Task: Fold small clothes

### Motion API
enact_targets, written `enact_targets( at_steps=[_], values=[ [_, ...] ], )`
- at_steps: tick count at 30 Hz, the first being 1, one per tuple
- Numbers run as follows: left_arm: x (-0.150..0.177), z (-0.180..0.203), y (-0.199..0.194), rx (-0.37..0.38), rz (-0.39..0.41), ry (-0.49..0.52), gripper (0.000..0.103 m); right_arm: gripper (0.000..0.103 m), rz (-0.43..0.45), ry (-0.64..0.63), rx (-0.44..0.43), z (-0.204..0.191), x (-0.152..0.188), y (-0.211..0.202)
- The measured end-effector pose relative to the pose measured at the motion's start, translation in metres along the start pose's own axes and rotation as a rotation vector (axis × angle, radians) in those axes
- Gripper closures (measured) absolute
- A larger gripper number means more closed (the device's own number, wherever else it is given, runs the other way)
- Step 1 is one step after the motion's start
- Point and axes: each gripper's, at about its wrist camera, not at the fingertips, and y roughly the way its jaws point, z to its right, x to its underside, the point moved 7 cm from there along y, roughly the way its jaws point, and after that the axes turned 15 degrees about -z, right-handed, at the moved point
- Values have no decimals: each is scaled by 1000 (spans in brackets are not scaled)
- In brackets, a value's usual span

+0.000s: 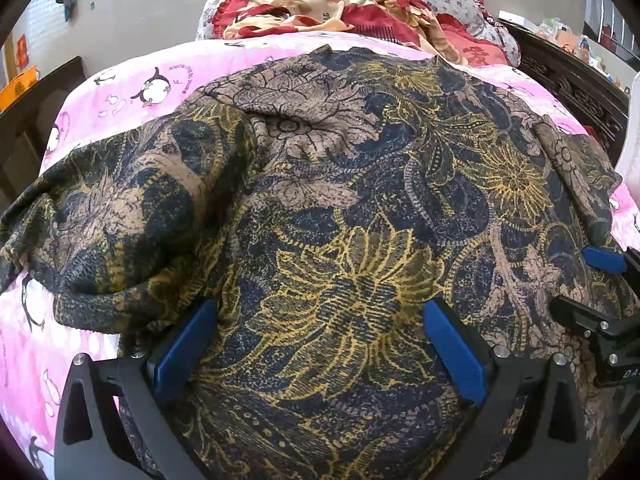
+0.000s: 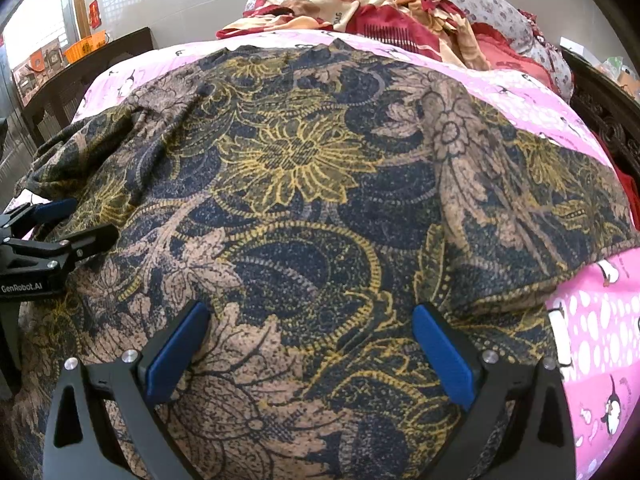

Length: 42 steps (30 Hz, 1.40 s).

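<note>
Navy, tan and mustard-yellow florals cover the garment (image 1: pixel 352 208), a soft knit piece that is spread across a pink penguin-print bedsheet (image 1: pixel 132 80). It is laid mostly flat, with one part bunched into a rumpled ridge at its left side in the left wrist view, and its right edge seen lying straight against the sheet in the right wrist view.

The left gripper (image 1: pixel 320 320) is held low over the near part of the cloth, its blue-padded fingers (image 1: pixel 184 352) spread wide with nothing caught between them. The right gripper (image 2: pixel 310 320) is poised the same way beside it, jaws wide apart and empty, the fabric only lying beneath them. Each gripper is visible at the edge of the other's view, so the two are judged to be close together over the near hem.

No fold is seen yet, so the step in hand is judged to be the reach for a first grasp. Whether the fingertips already touch the cloth cannot be told. The next move would call for both pairs of fingers to be lowered onto the near edge and closed on a single layer, the left one ideally clear of the bunched ridge, so that the edge can be lifted evenly.

A heap of red and cream bedding (image 2: pixel 360 4) is piled at the far end of the bed, well apart from the work.
</note>
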Motion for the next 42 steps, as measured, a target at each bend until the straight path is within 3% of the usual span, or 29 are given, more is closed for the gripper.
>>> enact_targets(
  at_steps=[6,11,15,18,24,38,42],
  values=[
    [-2,0,1,-9,-2,5,16,0,-55,7,6,0,2,-2],
    [-2,1,1,-5,-1,-3,16,0,-116,60,58,-10,32,-15],
    [3,0,-2,22,-8,-20,16,0,-23,61,85,-17,52,-23],
    [18,0,-7,31,-13,-38,16,0,36,68,53,-14,57,-26],
    [41,3,-16,13,-5,-58,16,0,46,62,72,-13,58,-28],
    [40,0,-15,24,-3,-64,16,0,46,61,71,-12,58,-28],
    [46,-3,-23,57,-3,-62,19,0,46,61,72,-15,59,-28]
  ],
)
